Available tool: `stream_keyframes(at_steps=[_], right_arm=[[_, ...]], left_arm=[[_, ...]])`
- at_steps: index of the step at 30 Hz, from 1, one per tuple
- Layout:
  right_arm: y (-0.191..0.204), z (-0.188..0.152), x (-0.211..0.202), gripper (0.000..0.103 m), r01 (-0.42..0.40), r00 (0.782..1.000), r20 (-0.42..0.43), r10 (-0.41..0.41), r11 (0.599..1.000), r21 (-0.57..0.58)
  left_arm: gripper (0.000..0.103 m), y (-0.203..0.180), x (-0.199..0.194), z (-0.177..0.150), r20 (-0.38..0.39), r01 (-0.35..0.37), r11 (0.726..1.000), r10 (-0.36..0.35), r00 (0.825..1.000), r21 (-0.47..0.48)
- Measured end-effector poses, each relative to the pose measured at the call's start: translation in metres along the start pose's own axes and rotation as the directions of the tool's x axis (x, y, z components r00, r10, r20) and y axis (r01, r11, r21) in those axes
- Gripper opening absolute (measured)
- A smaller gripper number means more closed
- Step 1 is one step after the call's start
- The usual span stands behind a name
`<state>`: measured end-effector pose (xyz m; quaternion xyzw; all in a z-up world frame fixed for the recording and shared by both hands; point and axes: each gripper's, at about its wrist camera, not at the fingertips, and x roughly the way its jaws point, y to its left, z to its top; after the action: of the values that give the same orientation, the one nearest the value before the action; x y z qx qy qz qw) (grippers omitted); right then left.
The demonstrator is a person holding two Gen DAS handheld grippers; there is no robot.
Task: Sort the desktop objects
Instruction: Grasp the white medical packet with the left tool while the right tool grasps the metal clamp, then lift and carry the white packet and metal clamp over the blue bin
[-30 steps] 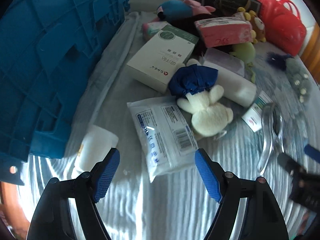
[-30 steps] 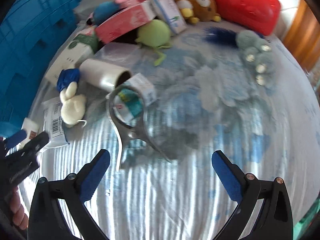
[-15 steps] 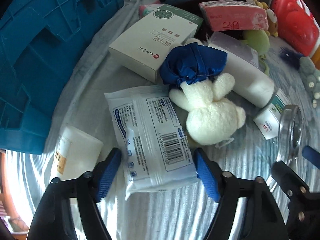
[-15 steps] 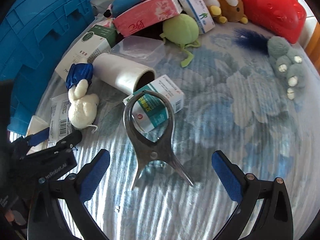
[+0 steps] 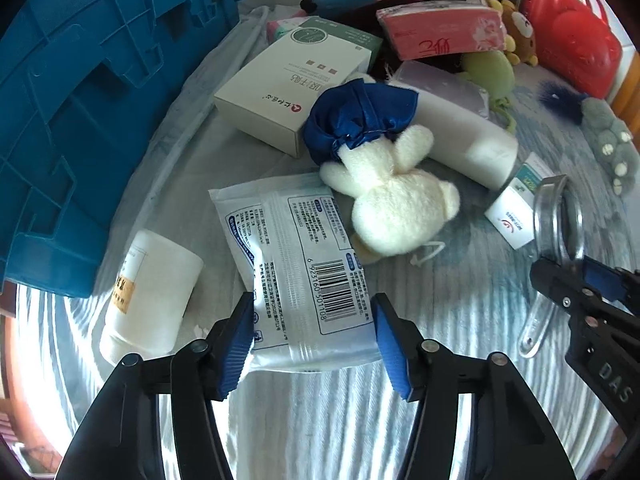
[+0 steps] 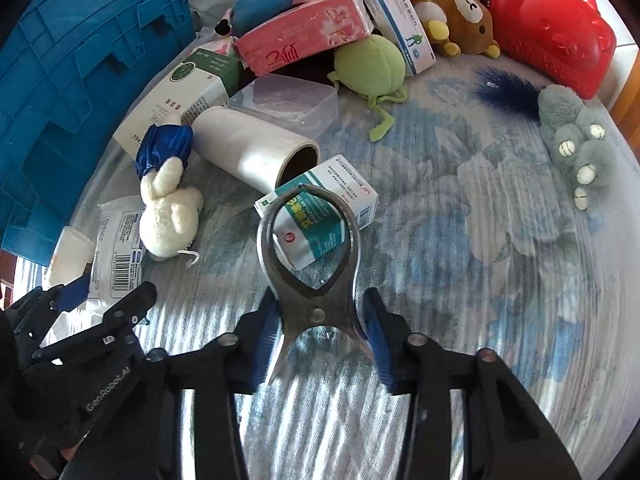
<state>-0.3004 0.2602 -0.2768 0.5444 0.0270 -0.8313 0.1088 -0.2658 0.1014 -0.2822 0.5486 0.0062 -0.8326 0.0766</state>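
— Left wrist view first: what does it show?

— The left gripper [image 5: 314,338] straddles the near end of a white sealed packet [image 5: 298,276] with a barcode. Its jaws have just been closing and the blue pads sit against or just beside the packet's two edges; whether they press cannot be told. The packet lies flat on the floral cloth [image 5: 460,320], its far corner under a white plush rabbit [image 5: 396,204] in a blue dress.

— What sits beside it?

— A white bottle [image 5: 150,292] lies just left of the packet, near the blue crate [image 5: 80,120]. A white and green carton [image 5: 296,84] lies behind the rabbit.

— And the right wrist view?

— The right gripper [image 6: 320,332] has its jaws just closed in on metal tongs [image 6: 312,264]; the pads touch both sides of the tongs near the pivot. The looped tong head lies over a teal and white medicine box [image 6: 320,212]. A white roll [image 6: 252,148] lies just behind that box, touching a clear plastic tub [image 6: 288,100].

— Farther back?

— A pink tissue pack [image 6: 304,36], a green plush [image 6: 370,66], a brown bear [image 6: 464,20], a red case [image 6: 552,28] and a grey plush [image 6: 576,136] at the right.
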Motion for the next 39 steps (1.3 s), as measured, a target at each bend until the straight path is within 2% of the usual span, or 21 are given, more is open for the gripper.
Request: stream_keyframes(at_steps=[5,10,14,22,26,31,35,39], right_arm=[[0.002,-0.004,-0.009,0.037,-0.016,1.000,0.002,0.016,1.000,-0.009],[0.006,-0.005,-0.027,0.036,-0.031,0.999,0.028,0.031,0.999,-0.021],[0.010,-0.004,-0.046,0.036,-0.040,0.997,0.060,0.043,0.999,-0.036],[0.021,0.009,-0.108,0.036,-0.051,0.979,0.192,0.065,0.996,-0.073],[0.029,0.020,-0.146,0.036,-0.053,0.960,0.268,0.081,0.993,-0.110],[0.040,0.032,-0.188,0.036,-0.054,0.927,0.359,0.113,0.984,-0.172],[0.051,0.044,-0.219,0.036,-0.053,0.895,0.423,0.142,0.975,-0.217],[0.068,0.056,-0.252,0.036,-0.047,0.856,0.489,0.170,0.966,-0.254]], left_arm=[[0.055,0.002,-0.013,-0.002,0.025,0.013,1.000,-0.013,1.000,-0.003],[0.054,-0.008,-0.023,-0.003,0.073,0.020,1.000,-0.020,0.997,0.006],[0.054,-0.001,-0.039,-0.003,0.113,0.026,1.000,-0.026,0.993,0.005],[0.054,-0.001,-0.096,0.004,0.238,0.032,1.000,-0.031,0.971,0.000],[0.054,0.004,-0.128,0.009,0.305,0.026,1.000,-0.021,0.952,-0.011],[0.054,0.012,-0.169,0.013,0.396,0.013,0.999,0.005,0.918,-0.041],[0.054,0.022,-0.204,0.019,0.466,0.001,0.998,0.030,0.884,-0.066],[0.054,0.041,-0.242,0.028,0.548,-0.013,0.995,0.063,0.834,-0.096]])
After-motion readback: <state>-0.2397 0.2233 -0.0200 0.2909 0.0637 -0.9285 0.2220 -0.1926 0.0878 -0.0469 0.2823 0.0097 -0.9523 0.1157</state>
